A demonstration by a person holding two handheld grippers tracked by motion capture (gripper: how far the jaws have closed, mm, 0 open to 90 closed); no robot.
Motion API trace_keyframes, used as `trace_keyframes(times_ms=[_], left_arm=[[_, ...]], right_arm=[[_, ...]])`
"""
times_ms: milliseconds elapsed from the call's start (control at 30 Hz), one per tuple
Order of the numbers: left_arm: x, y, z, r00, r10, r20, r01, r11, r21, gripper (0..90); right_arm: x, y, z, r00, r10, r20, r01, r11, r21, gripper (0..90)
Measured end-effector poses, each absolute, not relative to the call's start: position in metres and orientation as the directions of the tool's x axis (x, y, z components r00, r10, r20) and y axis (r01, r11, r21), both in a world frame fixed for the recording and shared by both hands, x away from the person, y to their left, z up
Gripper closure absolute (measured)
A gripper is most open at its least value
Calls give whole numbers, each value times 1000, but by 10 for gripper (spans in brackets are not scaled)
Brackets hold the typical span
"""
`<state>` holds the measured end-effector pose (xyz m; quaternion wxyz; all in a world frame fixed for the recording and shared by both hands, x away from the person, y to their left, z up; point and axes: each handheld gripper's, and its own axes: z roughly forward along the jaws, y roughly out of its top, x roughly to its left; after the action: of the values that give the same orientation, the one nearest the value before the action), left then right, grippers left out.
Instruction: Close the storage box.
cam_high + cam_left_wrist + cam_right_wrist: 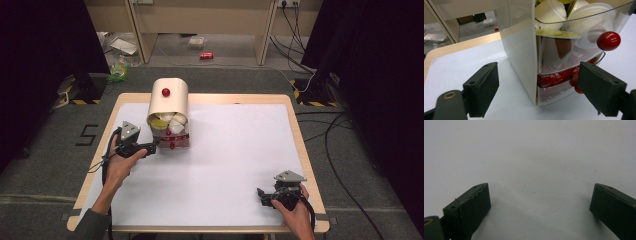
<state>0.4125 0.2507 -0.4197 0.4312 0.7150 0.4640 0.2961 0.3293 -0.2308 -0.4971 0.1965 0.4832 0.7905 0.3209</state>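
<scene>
Left gripper view puts the dispenser [524, 62] right in front of you: a cream box with clear drawers, the upper drawer [574, 37] holding white pods, the lower drawer [554, 85] holding red packets. A red knob [608, 40] juts out at about 2 o'clock from the frame's centre, and a smaller red lower knob [574, 83] sits just beside your right-side jaw.

High view shows the dispenser [169, 112] standing at roughly 11 o'clock on the counter [240, 150], drawers facing you. Your left hand-held gripper [153, 146] is at its lower front corner, jaws about half open, straddling that corner with nothing pinched; no pad is pressing on anything that you can see.

Your right hand-held gripper [261, 196] rests at about 5 o'clock, well apart from the dispenser, jaws wide and empty over the bare white sheet [529, 157].

By my reading, you are in the approach step: lining up on the lower drawer's knob to pull it out. Next, shift the left hand-held gripper so the lower knob lies between the pads rather than the box wall, then close and draw straight toward you. The box looks light, so it may slide; consider bracing it with the right one.
</scene>
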Motion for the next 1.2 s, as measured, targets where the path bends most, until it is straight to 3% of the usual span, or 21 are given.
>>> trace_keyframes(times_ms=[1200], left_arm=[[389,259,-417,436,899,-36,398,-156,904,161]], right_arm=[[329,-231,-497,-455,890,0,639,326,697,33]])
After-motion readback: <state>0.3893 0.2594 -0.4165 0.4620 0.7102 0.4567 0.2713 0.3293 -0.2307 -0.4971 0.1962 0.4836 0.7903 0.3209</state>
